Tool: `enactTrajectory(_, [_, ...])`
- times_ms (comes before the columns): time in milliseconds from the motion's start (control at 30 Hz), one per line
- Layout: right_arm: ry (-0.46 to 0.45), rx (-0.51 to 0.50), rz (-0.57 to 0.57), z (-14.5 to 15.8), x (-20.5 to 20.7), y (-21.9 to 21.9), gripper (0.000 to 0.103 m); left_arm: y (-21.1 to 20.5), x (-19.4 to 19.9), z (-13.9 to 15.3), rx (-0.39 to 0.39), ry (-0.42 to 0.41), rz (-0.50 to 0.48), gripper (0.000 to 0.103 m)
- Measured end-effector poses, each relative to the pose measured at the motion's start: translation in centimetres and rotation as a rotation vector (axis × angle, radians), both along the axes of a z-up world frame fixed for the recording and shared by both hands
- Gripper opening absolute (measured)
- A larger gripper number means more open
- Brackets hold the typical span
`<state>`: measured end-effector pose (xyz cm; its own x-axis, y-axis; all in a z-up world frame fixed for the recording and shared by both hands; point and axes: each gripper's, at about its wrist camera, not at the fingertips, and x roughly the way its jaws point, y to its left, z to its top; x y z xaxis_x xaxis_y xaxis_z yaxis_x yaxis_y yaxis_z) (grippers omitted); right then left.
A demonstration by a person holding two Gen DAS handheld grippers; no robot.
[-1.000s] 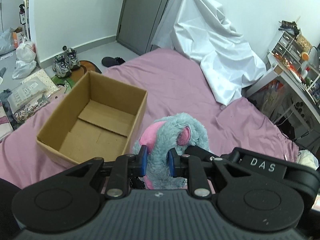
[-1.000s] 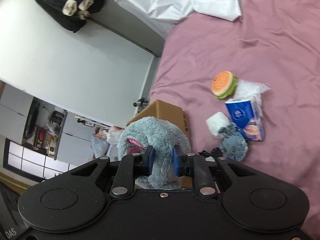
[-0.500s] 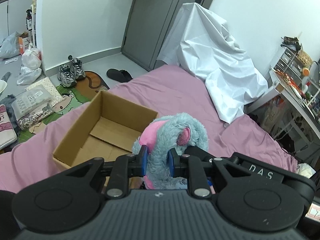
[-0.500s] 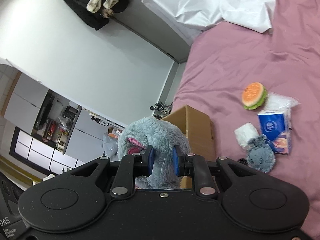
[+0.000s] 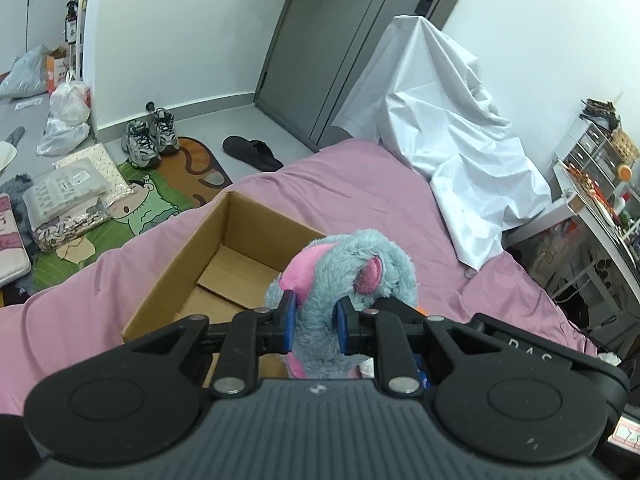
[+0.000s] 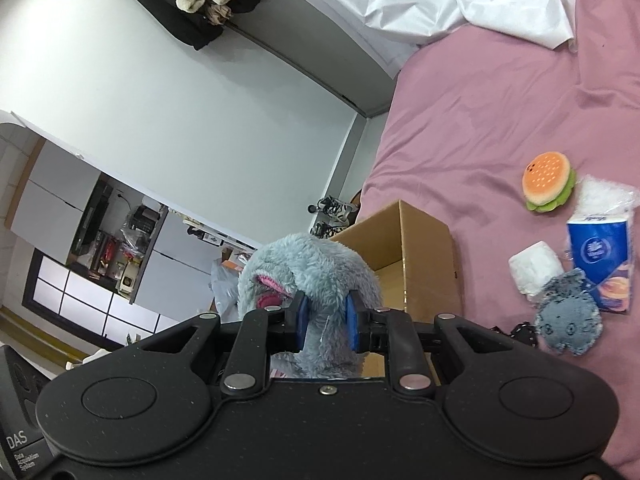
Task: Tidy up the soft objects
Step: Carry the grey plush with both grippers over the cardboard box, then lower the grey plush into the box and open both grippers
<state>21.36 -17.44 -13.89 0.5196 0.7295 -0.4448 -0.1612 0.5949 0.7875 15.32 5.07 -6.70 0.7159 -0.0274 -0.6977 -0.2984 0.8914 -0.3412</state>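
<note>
Left tool (image 5: 313,322) around grey plush (image 5: 352,264)

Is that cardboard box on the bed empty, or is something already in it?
Empty as far as shown: the cardboard box shows only bare floor flaps; its near corner is hidden behind the gripper.

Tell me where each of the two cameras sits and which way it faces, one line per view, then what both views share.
Left wrist: on the left gripper, looking along its fingers across the pink bed toward the grey door; its black body shows, and the right gripper beyond.
Right wrist: on the right gripper, rolled sideways, facing the burger toy; its black body shows.
Shared: grey plush toy, clamped by both grippers, cardboard box, white sheet.
</note>
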Motion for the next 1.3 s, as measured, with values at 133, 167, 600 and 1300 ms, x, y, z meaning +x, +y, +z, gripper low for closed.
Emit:
enactTrajectory(133, [0.025, 0.019, -0.006, -0.4, 0.4, 0.7, 0.027, 1.4, 0.9, -1.0, -0.018, 0.020, 0.016, 0.019])
enactTrajectory(167, [0.027, 0.019, -0.001, -0.5, 0.4, 0.8, 0.027, 1.8, 1.2, -1.3, -0.022, 0.026, 0.019, 0.019])
enactTrajectory(600, [0.070, -0.067, -0.057, -1.1, 0.7, 0.7, 0.032, 4.1, 5.5, -5.6, -0.018, 0.117, 0.050, 0.019])
enactTrajectory(1300, [0.092, -0.116, -0.100, -1.6, 1.5, 0.3, 0.057, 3.7, 6.4, -5.1, 0.098, 0.180, 0.068, 0.056])
